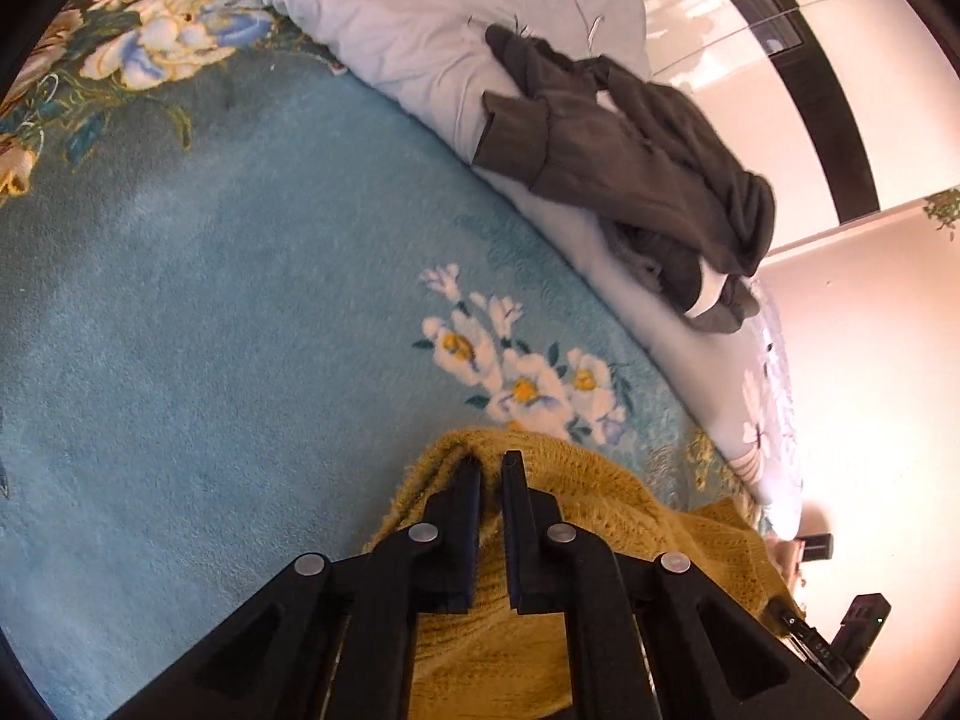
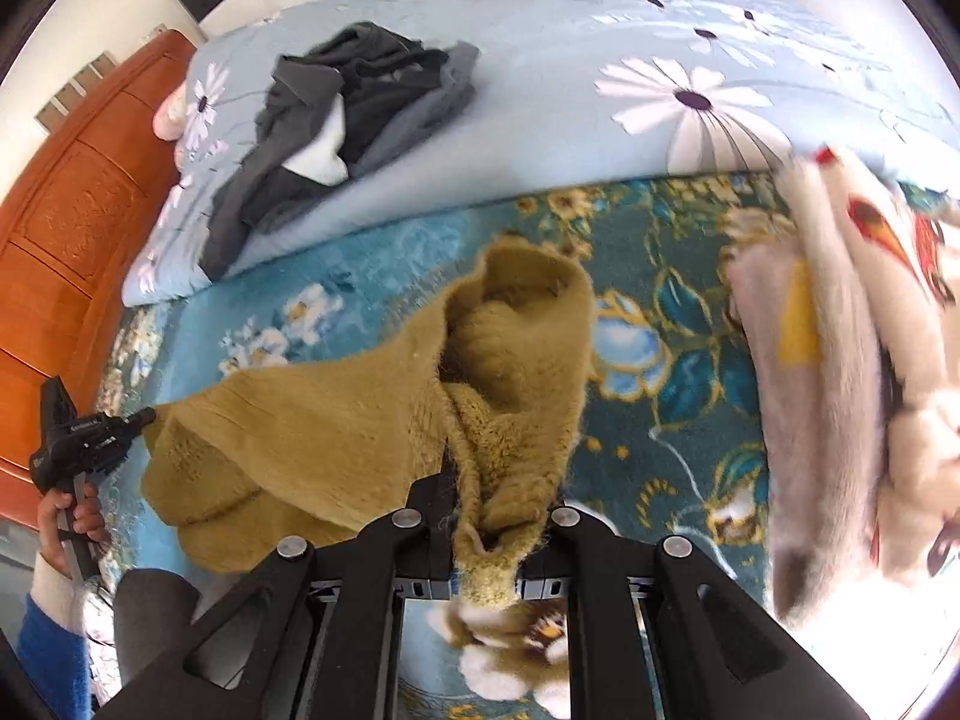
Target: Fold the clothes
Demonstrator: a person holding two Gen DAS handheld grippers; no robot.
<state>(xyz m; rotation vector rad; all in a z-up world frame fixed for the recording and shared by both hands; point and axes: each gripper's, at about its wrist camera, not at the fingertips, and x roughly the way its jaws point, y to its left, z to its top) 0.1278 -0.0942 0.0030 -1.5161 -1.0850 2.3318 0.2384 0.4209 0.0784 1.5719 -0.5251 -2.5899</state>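
Over the blue floral blanket (image 2: 372, 264), both jaws pinch the mustard sweater (image 2: 336, 438), stretched left to right

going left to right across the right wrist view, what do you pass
left gripper held in a hand → mustard sweater, pinched in the right gripper → teal floral blanket → white fluffy printed blanket

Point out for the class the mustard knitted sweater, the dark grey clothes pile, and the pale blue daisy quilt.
mustard knitted sweater (image 2: 336, 420), right wrist view, on its spread flat panel.
dark grey clothes pile (image 1: 624, 162), left wrist view, on its middle.
pale blue daisy quilt (image 2: 540, 120), right wrist view, on a bare patch.
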